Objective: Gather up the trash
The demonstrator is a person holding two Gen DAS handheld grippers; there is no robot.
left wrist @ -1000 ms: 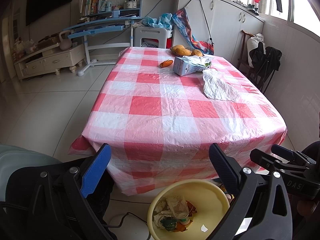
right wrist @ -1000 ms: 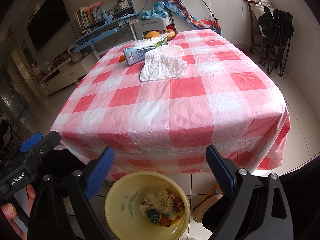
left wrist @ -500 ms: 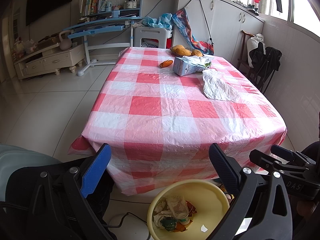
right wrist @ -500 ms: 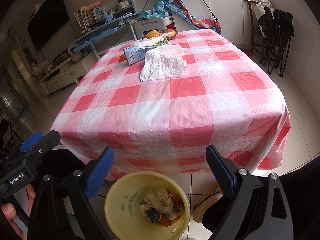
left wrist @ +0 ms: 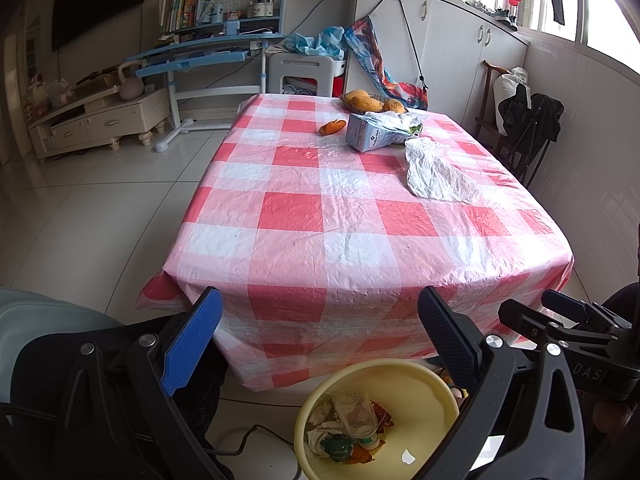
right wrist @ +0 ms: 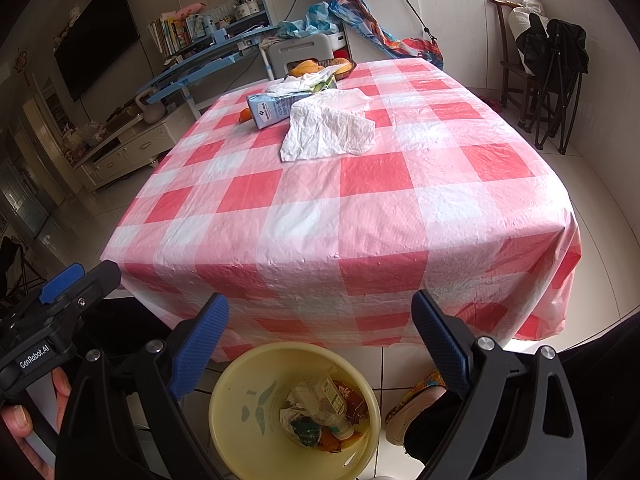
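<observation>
A yellow bin (left wrist: 436, 384) (right wrist: 240, 400) with several pieces of trash stands on the floor before the table. On the red-checked tablecloth (left wrist: 320, 208) (right wrist: 360, 208) lie a crumpled white plastic bag (left wrist: 436, 172) (right wrist: 328, 128), a blue carton (left wrist: 368, 136) (right wrist: 272, 110) and an orange peel (left wrist: 332, 126). My left gripper (left wrist: 320, 332) is open and empty, above the bin. My right gripper (right wrist: 320, 328) is open and empty, above the bin, and also shows in the left wrist view (left wrist: 560, 320).
A basket of mangoes (left wrist: 372, 102) (right wrist: 320, 67) sits at the table's far end. A white stool (left wrist: 304, 72), a blue desk (left wrist: 200, 56) and a TV cabinet (left wrist: 96, 120) stand behind. A chair with dark clothes (left wrist: 528, 120) (right wrist: 552, 60) stands to the right.
</observation>
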